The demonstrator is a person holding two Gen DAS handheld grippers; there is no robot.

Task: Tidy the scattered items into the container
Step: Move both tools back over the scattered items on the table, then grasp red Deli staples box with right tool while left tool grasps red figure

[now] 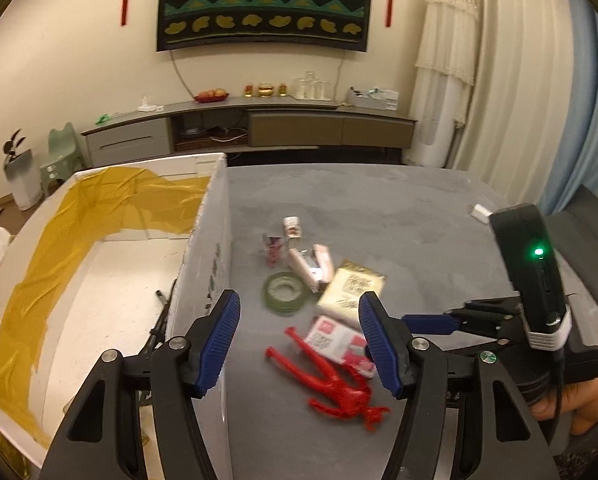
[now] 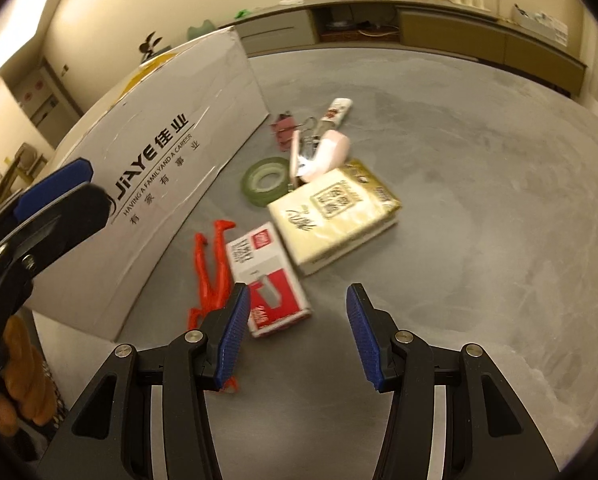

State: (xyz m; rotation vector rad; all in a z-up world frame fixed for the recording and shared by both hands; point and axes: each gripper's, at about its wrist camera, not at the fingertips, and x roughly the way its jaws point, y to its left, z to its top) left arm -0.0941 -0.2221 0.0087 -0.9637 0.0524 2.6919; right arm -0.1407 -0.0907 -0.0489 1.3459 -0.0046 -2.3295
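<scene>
A white cardboard box [image 1: 203,240] [image 2: 147,184] stands open on the left of the grey table. Beside it lie a red plastic figure [image 1: 331,380] [image 2: 213,264], a red-and-white staple box [image 1: 333,338] [image 2: 269,276], a cream tissue pack [image 1: 351,290] [image 2: 331,212], a green tape roll [image 1: 286,292] [image 2: 265,180], a pink stapler [image 1: 311,266] [image 2: 323,152] and a small white bottle [image 1: 292,227] [image 2: 339,110]. My left gripper [image 1: 299,334] hovers open above the figure by the box wall. My right gripper [image 2: 295,330] is open over the staple box's near end.
A dark thin object [image 1: 161,320] lies inside the box, whose far wall carries yellow tape [image 1: 99,216]. A small white item [image 1: 481,212] sits at the table's far right edge. A TV cabinet [image 1: 251,128] stands beyond the table. A person's hand [image 1: 579,396] holds the right gripper.
</scene>
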